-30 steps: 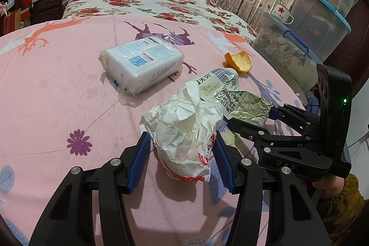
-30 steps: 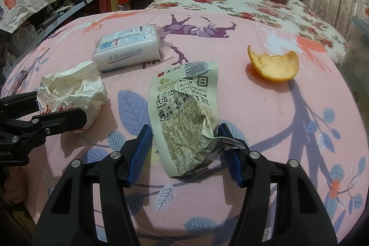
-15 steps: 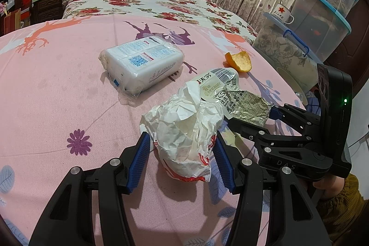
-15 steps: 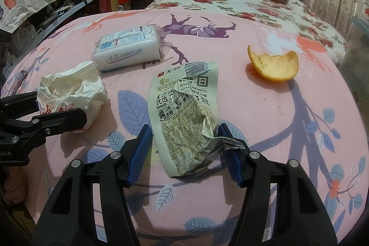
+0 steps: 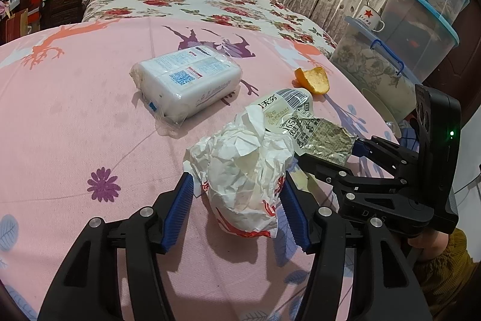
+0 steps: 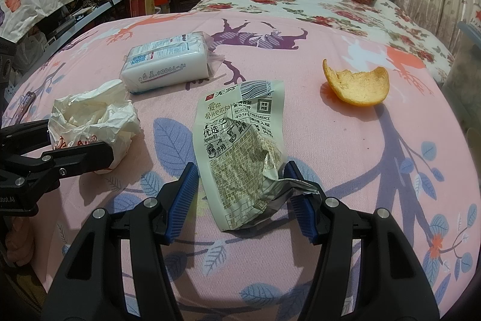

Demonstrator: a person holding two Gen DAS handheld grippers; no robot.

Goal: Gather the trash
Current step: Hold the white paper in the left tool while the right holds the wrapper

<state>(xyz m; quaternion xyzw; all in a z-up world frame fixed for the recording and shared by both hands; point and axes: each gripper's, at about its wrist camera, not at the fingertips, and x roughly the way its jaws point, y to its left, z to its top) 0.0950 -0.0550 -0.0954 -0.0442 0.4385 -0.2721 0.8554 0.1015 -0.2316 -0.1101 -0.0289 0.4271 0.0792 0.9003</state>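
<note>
Left gripper straddles crumpled paper bag; right gripper straddles snack wrapper.

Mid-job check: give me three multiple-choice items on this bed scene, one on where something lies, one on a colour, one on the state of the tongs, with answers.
1. Where does the orange peel lie relative to the snack wrapper?
A. Beyond it, to the right
B. Under it
C. Between the left tongs

2. What colour are the pads on the tongs?
A. Red
B. Blue
C. Green

3. How do the left tongs stand at the crumpled paper bag?
A. Shut flat, away from it
B. Open, one finger on each side of it
C. Lifting it off the pink bedsheet

Answers: 1 A, the peel sits apart on the sheet past the wrapper's right side. 2 B, both inner pads show blue. 3 B, the bag rests on the sheet between spread fingers.
</note>
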